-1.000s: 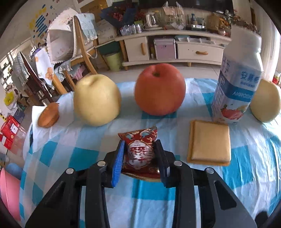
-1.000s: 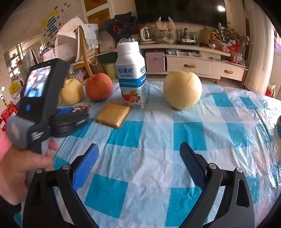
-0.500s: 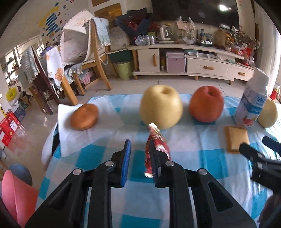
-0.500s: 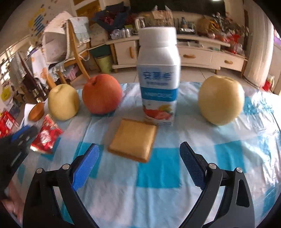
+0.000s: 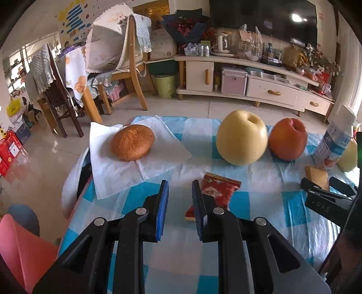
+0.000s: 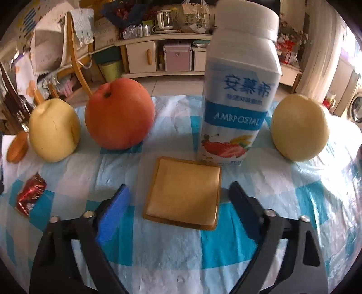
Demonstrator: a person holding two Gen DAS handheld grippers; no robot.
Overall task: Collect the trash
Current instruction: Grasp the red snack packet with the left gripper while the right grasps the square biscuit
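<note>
The left gripper (image 5: 179,203) is matte black plastic, built of angular linked arms joined by round silver screws. Its two narrow jaws carry flat pads, bright blue on the inner faces. The right gripper (image 6: 178,203) has the same black frame and silver screws, with a blue pad on one jaw; the other jaw's pad faces away and reads dark.

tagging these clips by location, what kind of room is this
Most likely a home living and dining room: a long white TV cabinet with wooden handles under a big dark television screen, wooden dining chairs draped in cloth, and a table with a blue-and-white checked tablecloth.
</note>
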